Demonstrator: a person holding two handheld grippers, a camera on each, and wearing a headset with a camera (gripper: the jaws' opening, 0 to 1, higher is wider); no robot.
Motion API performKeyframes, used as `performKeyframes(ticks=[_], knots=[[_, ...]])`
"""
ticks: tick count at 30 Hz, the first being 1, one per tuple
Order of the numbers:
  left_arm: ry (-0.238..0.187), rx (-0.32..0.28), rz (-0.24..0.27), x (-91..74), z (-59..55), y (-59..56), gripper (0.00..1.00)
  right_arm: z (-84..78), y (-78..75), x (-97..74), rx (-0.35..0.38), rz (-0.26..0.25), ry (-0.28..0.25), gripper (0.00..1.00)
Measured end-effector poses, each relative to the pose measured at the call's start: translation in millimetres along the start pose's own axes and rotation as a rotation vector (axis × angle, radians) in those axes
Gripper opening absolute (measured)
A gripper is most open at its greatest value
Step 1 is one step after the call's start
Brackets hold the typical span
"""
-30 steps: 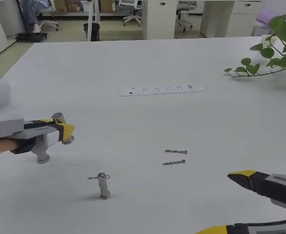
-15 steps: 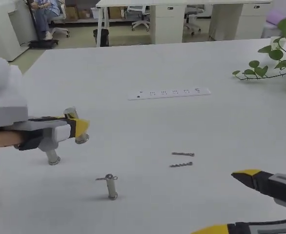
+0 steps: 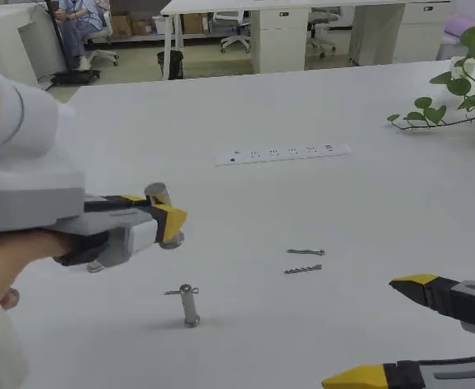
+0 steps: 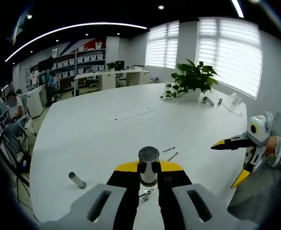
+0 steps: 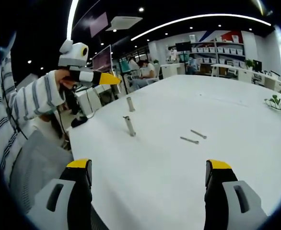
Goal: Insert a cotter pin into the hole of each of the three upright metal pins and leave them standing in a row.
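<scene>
Metal pins are seen in three places. One metal pin [image 3: 158, 194] is clamped upright between the yellow-tipped jaws of the left gripper [image 3: 166, 220], raised off the desk [image 3: 367, 203] at the left of the head view. In the left gripper view this held pin [image 4: 148, 165] is gripped by its shaft, with its round head above the jaws of the left gripper [image 4: 148, 173].

A second metal pin [image 3: 189, 304] is stood upright on the desk nearer the person, with a cotter pin [image 3: 173, 292] passed through the hole near its top. A third metal pin [image 3: 96, 266] is largely hidden behind the left gripper in the head view. In the right gripper view it [image 5: 129, 104] is seen standing on the desk beyond the fitted pin [image 5: 129, 125].

Two loose cotter pins [image 3: 305, 252] [image 3: 303, 269] are laid side by side on the desk, right of the fitted pin and well apart from it.

The right gripper [image 3: 387, 328] is held low at the right, its jaws spread wide with nothing between them. This is confirmed in the right gripper view [image 5: 148, 167].

A white power strip [image 3: 284, 152] is laid farther back on the desk, and a leafy plant [image 3: 464, 81] is placed at the far right edge.
</scene>
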State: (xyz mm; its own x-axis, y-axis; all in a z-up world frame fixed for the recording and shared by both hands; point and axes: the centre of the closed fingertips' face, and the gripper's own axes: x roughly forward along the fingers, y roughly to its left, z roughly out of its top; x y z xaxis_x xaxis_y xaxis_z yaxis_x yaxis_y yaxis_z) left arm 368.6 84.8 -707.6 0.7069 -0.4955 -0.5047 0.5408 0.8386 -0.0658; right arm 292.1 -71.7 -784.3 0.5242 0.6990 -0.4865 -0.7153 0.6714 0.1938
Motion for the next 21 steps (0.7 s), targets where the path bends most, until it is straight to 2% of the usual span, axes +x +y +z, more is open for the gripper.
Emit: performKeyframes(ticks=[1,8,10,12,21], knots=[[0.028,0.034,-0.002,-0.2,-7.2,-8.0,0.11,-0.3,-0.3,-0.7,0.004,0.000,0.000,1.00],[0.065,0.016,-0.029,10.9,-31.0,-30.6,0.11,0.1,-2.2,-3.6,0.010,-0.006,-0.004,1.00],[0.063,0.027,-0.033,14.2,-37.3,-34.1,0.11,0.0,-2.8,-4.0,0.010,-0.007,-0.004,1.00],[0.070,-0.010,-0.040,18.1,-44.1,-37.2,0.11,-0.6,-3.1,-4.2,0.012,-0.006,-0.003,1.00],[0.099,0.003,-0.039,27.1,-65.7,-45.6,0.11,-1.6,-2.3,-5.4,0.018,-0.001,-0.003,1.00]])
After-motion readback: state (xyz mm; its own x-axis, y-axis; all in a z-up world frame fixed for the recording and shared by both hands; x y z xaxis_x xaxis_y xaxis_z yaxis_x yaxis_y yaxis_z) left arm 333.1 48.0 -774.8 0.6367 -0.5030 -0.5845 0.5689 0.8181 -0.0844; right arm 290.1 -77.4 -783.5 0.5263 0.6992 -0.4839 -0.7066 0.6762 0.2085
